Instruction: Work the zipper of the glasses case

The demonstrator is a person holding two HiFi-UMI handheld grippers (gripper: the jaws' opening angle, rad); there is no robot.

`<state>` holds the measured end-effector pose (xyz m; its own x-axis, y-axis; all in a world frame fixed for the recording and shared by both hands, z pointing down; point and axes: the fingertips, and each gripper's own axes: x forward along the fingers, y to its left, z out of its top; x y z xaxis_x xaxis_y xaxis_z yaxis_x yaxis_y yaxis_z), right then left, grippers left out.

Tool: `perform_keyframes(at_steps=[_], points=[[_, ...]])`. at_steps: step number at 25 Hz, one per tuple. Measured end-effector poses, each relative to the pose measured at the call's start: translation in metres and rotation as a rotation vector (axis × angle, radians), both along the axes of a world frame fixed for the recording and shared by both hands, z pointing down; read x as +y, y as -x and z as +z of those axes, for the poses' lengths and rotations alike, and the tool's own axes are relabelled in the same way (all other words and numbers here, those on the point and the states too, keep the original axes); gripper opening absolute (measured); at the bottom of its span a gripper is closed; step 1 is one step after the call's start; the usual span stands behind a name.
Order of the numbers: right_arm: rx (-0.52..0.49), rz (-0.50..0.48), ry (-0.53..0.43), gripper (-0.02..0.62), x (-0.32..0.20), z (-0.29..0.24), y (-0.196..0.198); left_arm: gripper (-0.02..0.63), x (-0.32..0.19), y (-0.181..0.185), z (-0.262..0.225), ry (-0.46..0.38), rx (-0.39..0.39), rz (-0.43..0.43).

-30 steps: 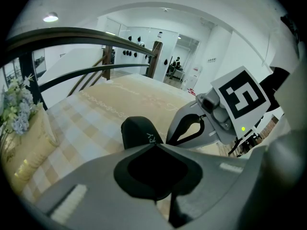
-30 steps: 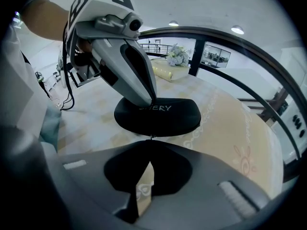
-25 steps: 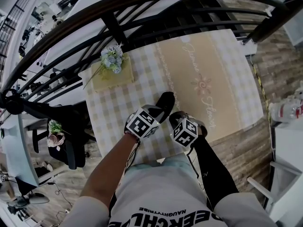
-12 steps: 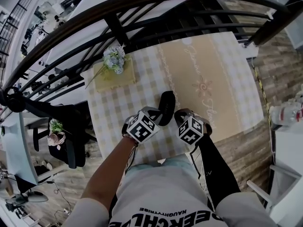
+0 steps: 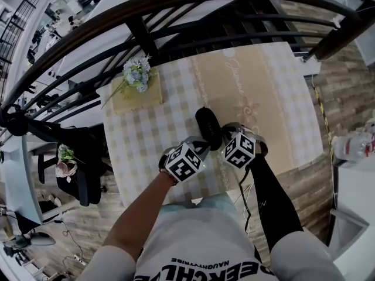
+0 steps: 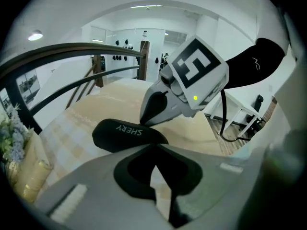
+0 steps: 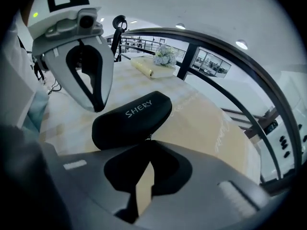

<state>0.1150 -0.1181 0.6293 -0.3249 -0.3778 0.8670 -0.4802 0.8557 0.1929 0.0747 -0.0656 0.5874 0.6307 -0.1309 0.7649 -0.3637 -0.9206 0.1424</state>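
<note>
The black glasses case [image 5: 208,127], printed SHERY, lies on the checked tablecloth [image 5: 140,139] between both grippers. My left gripper [image 5: 202,147] is shut, and its tips [image 6: 153,150] rest at the case's [image 6: 127,133] near edge; I cannot tell whether they pinch anything. My right gripper [image 5: 222,139] is shut too. Its tips [image 7: 150,142] meet at the rim of the case [image 7: 132,116], on a small pale zipper pull [image 7: 150,136]. From the left gripper view, the right gripper [image 6: 144,122] points down onto the case's far side.
A bunch of pale flowers [image 5: 137,74] lies on a yellow box [image 5: 137,97] at the table's far left. A dark curved railing [image 5: 176,13] runs behind the table. The table's front edge [image 5: 176,201] is close to the person's body.
The case has swung round on the cloth, its near end shifting to the right. Both grippers have moved right and slightly away with it.
</note>
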Motion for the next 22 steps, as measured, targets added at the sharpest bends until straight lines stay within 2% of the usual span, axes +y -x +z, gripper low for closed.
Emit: perform_keyframes(at_steps=[3, 7, 10, 14, 22], points=[[0.005, -0.034, 0.002, 0.031, 0.000, 0.004, -0.007, 0.008, -0.023, -0.003, -0.012, -0.050, 0.029, -0.075], [-0.006, -0.069, -0.010, 0.031, 0.000, 0.006, -0.009, 0.008, -0.043, -0.014, -0.013, -0.085, -0.005, -0.082], [-0.003, -0.105, -0.022, 0.031, -0.001, 0.007, -0.010, 0.008, -0.047, -0.017, 0.001, -0.058, -0.073, -0.089], [0.014, -0.162, -0.036, 0.029, -0.002, 0.008, -0.010, 0.008, -0.049, -0.017, 0.006, 0.004, -0.081, -0.129], [0.023, -0.256, -0.033, 0.029, 0.001, 0.007, -0.010, 0.008, -0.048, -0.018, 0.008, -0.003, -0.121, -0.106]])
